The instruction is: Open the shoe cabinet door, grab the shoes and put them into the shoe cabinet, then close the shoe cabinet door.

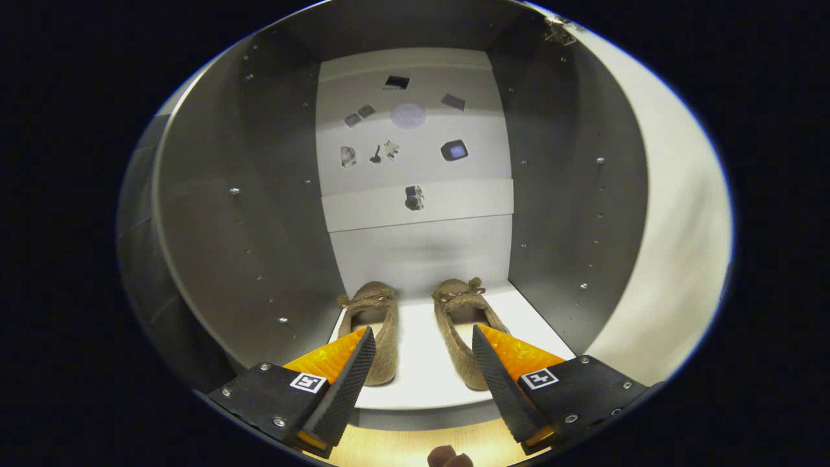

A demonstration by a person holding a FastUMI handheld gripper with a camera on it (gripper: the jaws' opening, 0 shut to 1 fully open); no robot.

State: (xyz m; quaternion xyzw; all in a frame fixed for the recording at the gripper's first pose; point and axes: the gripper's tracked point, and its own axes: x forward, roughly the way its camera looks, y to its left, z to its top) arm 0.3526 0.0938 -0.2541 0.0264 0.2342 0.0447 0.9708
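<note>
Two tan fuzzy shoes with small bows sit side by side on the white bottom shelf (421,376) inside the cabinet, toes toward the back panel. The left shoe (375,318) lies just beyond my left finger, the right shoe (462,318) just beyond my right finger. My gripper (423,340) is open at the front of the shelf, with only bare shelf between its fingers. The cabinet's door (668,214) stands swung open on the right, pale and seen edge-on.
Grey side walls (253,214) of the cabinet close in on both sides. The white back panel (415,130) carries several small stickers and a fitting. A strip of light wood floor (389,447) lies below the shelf, with a small brown object (449,456) on it.
</note>
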